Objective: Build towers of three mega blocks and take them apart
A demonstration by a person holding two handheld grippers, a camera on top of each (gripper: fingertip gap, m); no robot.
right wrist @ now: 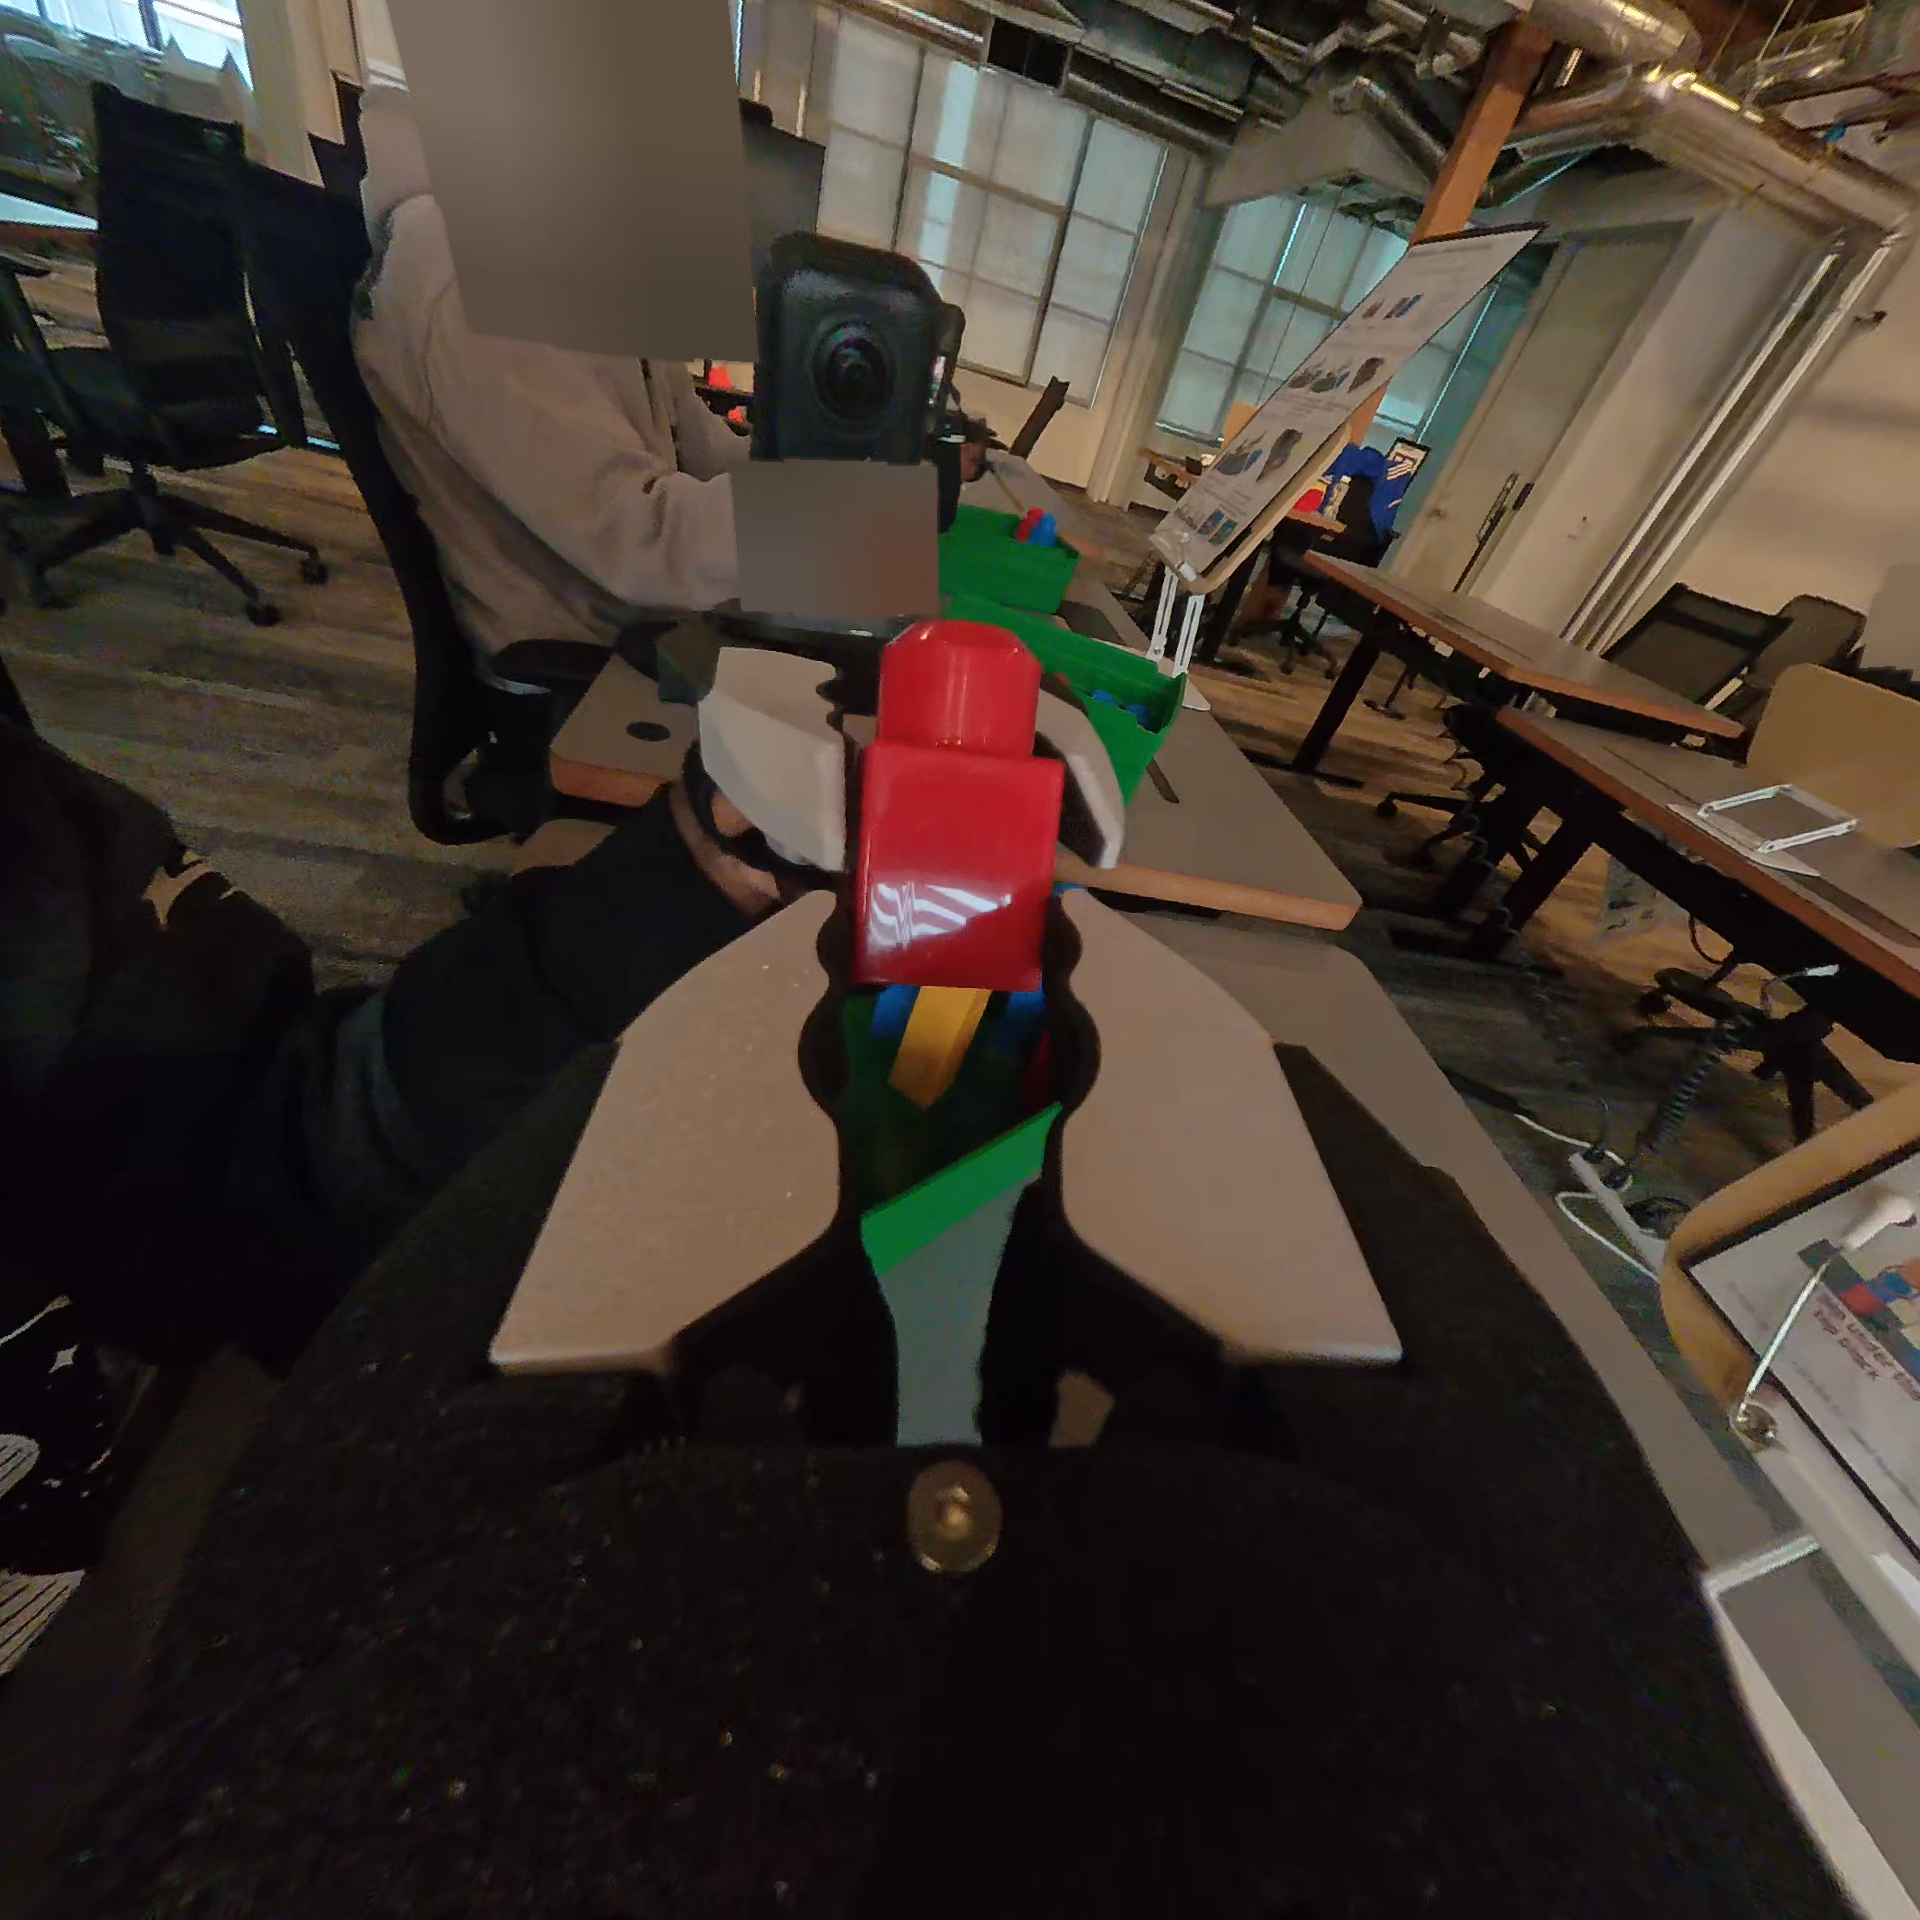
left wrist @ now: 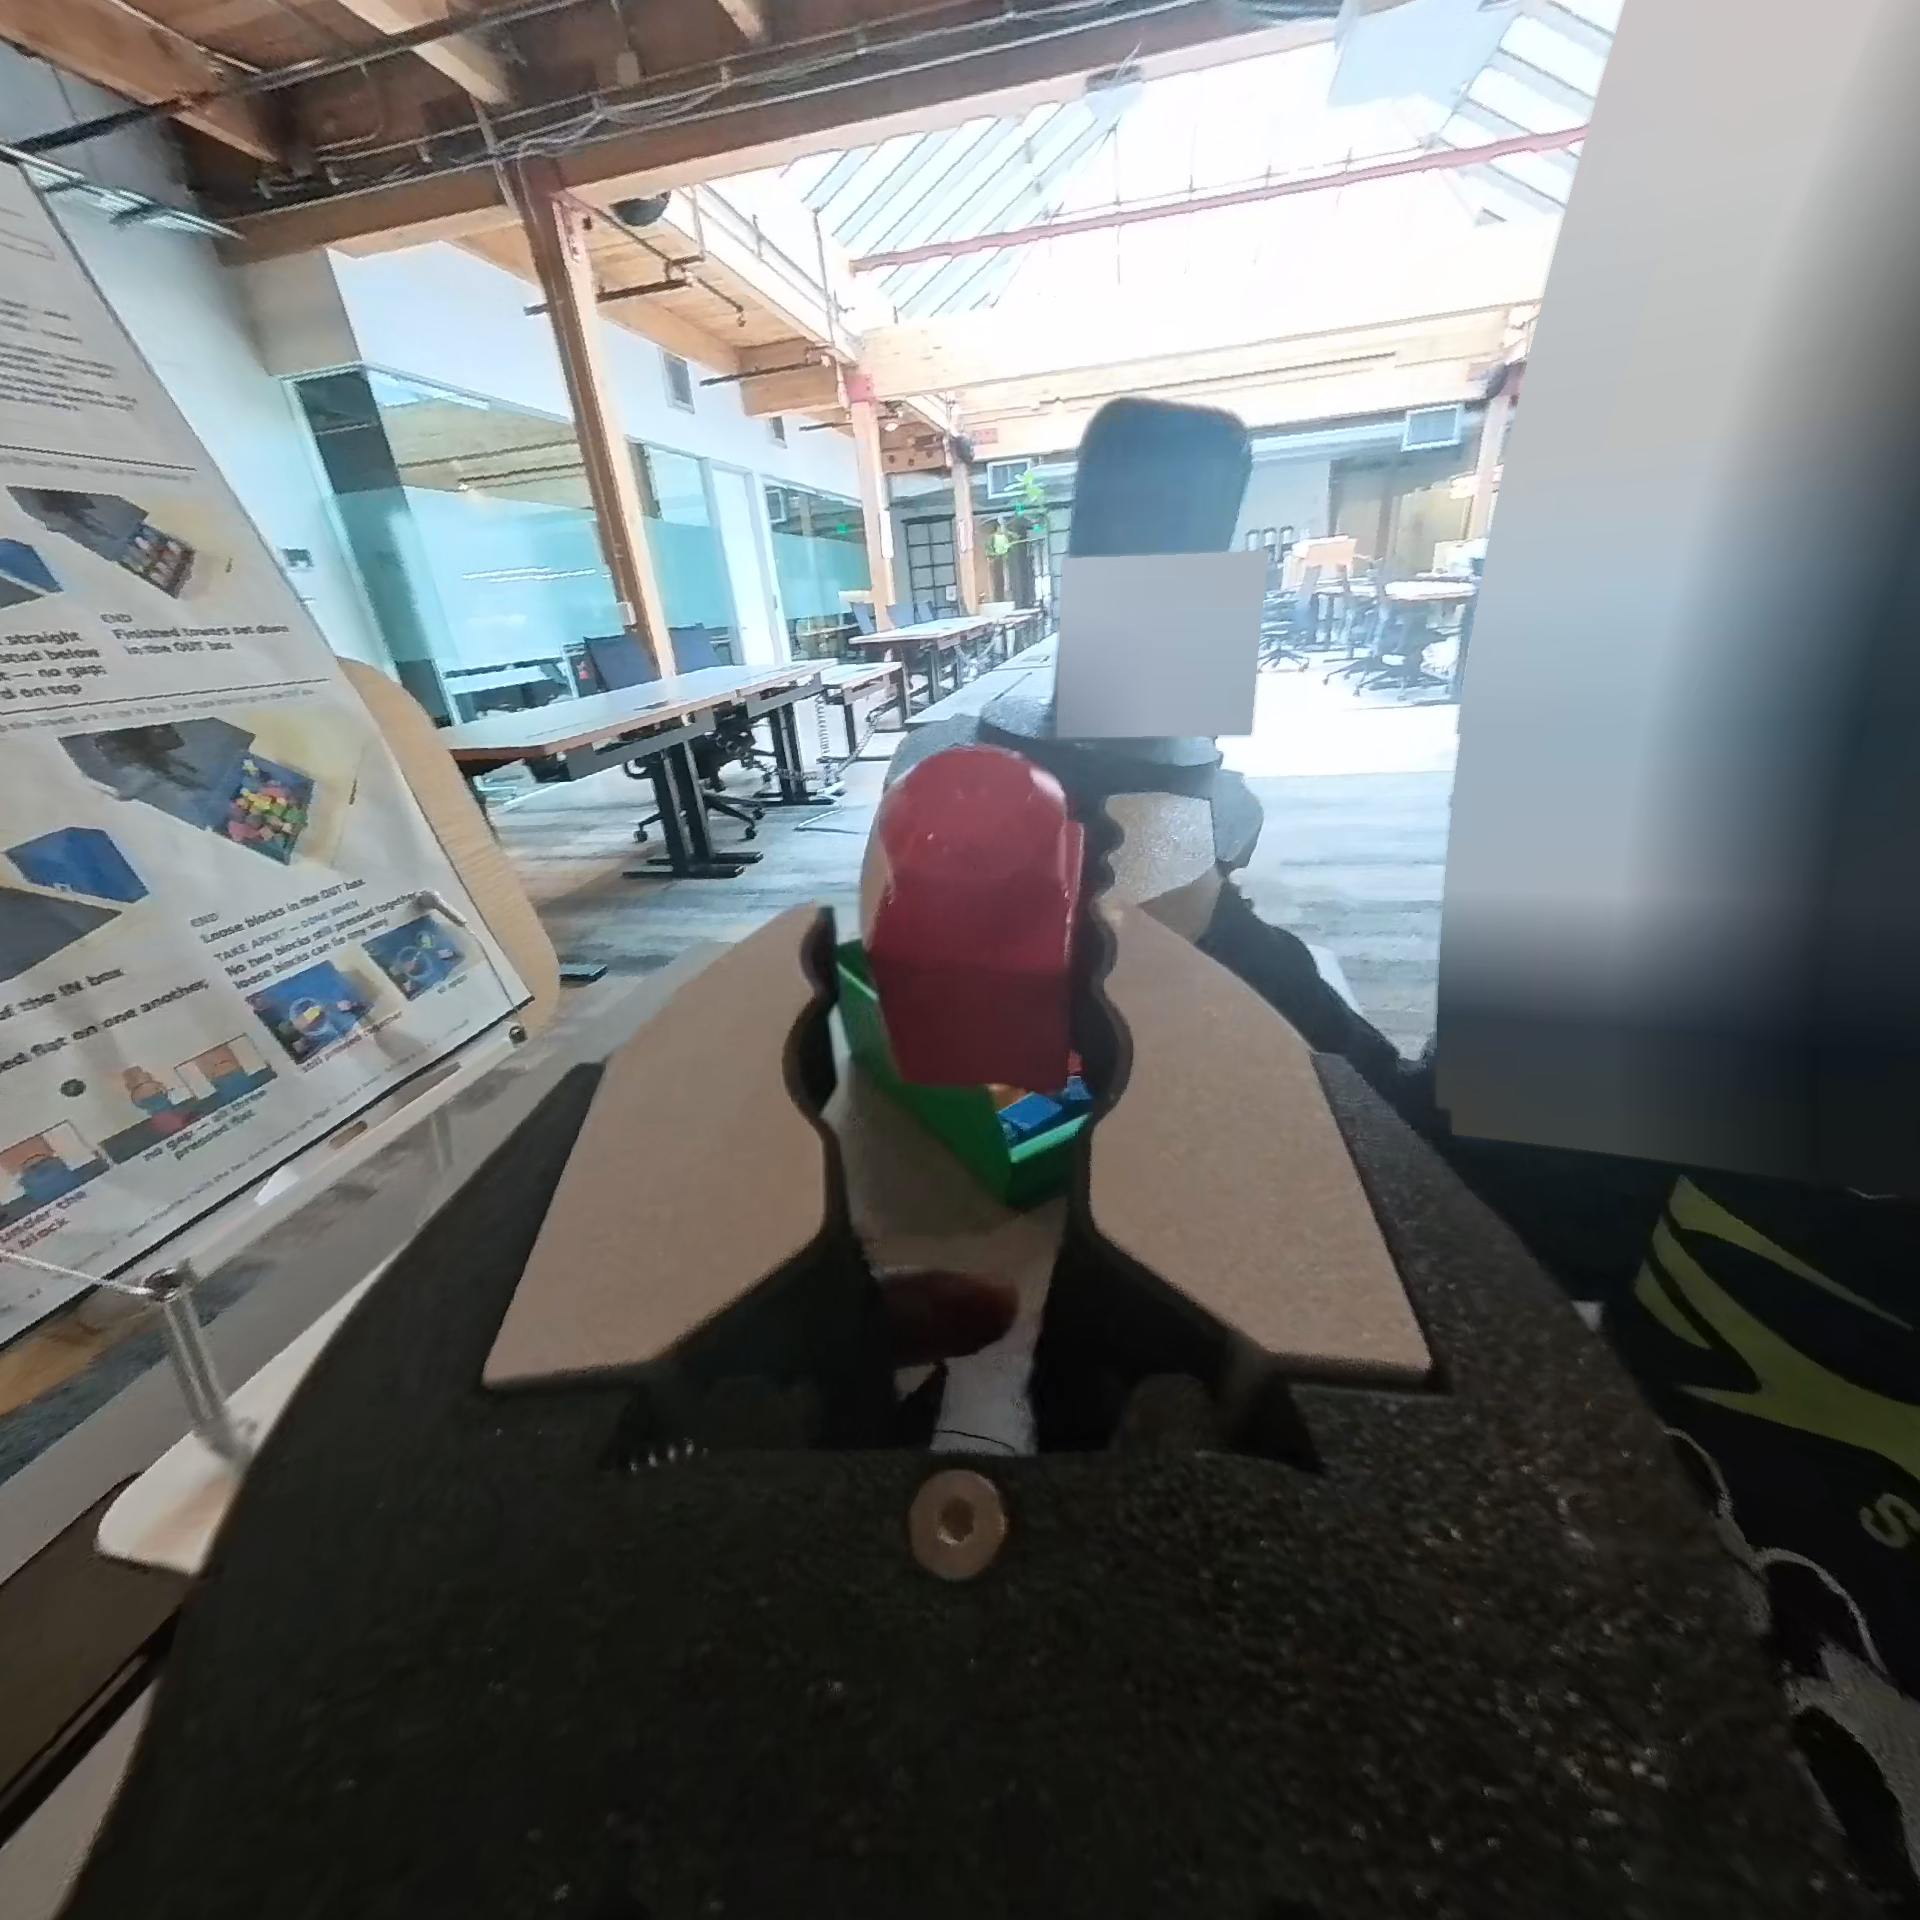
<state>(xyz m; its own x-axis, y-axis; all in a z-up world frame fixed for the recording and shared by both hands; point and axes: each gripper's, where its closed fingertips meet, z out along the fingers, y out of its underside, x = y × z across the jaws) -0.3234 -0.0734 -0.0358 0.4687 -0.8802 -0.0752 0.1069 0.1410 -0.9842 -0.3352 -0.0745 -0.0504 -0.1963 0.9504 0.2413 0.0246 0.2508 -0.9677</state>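
Note:
One red mega block (left wrist: 971,914) (right wrist: 956,873) with a single stud is held in the air between both grippers, which face each other. My left gripper (left wrist: 961,925) is closed around it. My right gripper (right wrist: 951,925) is closed on its lower body, and the left gripper's grey fingers (right wrist: 774,769) flank its upper part. The right gripper's fingers (left wrist: 1153,862) show just behind the block in the left wrist view. Below lies a green bin (left wrist: 1023,1158) (right wrist: 961,1174) with loose blocks, among them a yellow one (right wrist: 940,1039) and a blue one (left wrist: 1029,1117).
An instruction board (left wrist: 208,831) stands on the table at my left. A second board (right wrist: 1351,384) and more green bins (right wrist: 1008,566) sit farther along the grey table (right wrist: 1247,831). A seated person (right wrist: 520,447) is behind. A dark sleeve (right wrist: 520,987) holds the left gripper. Only a small space, under 4 cm, lies between the two pairs of fingers.

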